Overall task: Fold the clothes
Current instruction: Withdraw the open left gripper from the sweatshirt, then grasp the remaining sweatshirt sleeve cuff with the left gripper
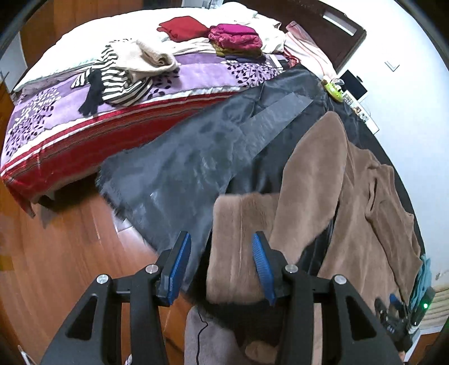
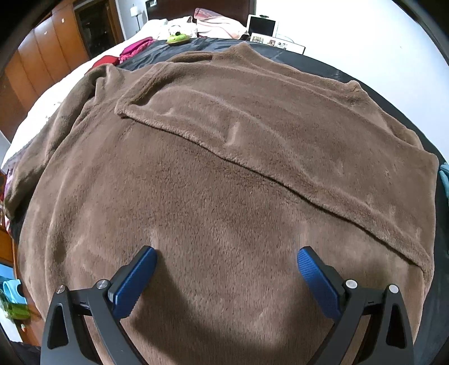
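A brown fleece top point(image 2: 224, 168) lies spread on a black sheet point(image 1: 280, 84) over the bed. One sleeve point(image 2: 280, 140) is folded across its body. In the left wrist view the other sleeve point(image 1: 244, 247) runs down off the bed edge, and its cuff end lies between the jaws of my left gripper point(image 1: 220, 235). It sits against the right pad point(image 1: 262, 266), while the left pad point(image 1: 178, 266) stands apart from it. My right gripper point(image 2: 227, 250) hovers open and wide just above the top's lower body, with nothing pinched.
A dark grey cloth point(image 1: 182, 168) hangs off the bed edge over the wooden floor point(image 1: 56, 252). On the purple blanket point(image 1: 56, 112) lie a striped garment point(image 1: 126, 84), a red one point(image 1: 179, 26) and a folded magenta pile point(image 1: 235, 36). A green toy point(image 2: 176, 38) sits near the pillows.
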`<state>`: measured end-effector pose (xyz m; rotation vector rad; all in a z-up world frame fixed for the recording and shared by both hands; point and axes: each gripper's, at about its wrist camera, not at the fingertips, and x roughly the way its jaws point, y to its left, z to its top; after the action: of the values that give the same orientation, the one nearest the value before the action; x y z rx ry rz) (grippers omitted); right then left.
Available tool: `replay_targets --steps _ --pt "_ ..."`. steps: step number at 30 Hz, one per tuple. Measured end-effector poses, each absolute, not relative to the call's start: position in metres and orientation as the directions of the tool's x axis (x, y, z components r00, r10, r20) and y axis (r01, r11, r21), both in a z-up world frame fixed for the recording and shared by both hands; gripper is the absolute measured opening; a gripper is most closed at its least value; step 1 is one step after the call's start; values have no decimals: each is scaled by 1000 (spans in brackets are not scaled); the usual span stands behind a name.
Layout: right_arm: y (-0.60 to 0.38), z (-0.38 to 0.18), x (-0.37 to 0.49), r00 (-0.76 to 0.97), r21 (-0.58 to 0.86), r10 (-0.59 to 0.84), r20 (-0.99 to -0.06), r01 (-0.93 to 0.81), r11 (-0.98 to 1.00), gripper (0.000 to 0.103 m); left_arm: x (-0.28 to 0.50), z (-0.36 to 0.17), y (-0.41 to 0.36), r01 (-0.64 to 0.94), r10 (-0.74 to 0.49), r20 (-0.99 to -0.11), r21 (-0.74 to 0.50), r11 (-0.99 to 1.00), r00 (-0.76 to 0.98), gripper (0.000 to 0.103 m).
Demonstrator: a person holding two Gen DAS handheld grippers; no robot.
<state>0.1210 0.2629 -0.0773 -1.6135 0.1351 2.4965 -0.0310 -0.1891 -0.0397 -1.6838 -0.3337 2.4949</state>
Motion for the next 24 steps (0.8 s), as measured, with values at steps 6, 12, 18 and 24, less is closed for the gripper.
replay_targets --steps 6,12,18,24 --pt "261 -79 130 -398 -14 89 -913 -188 -982 102 -49 -67 -170 -6 202 -921 -212 -977 -334 50" --pt "258 -81 133 -394 -21 99 -914 -198 -980 102 -50 -77 -161 -22 209 -928 -212 -977 -308 50" --pt "256 -83 131 -394 -25 107 -913 -207 -978 102 -47 -78 -159 -38 225 -924 -225 -974 -309 33" --pt "255 -85 132 -403 -25 107 -909 -203 -979 102 -42 -63 -172 -12 235 -907 -246 -969 -349 27"
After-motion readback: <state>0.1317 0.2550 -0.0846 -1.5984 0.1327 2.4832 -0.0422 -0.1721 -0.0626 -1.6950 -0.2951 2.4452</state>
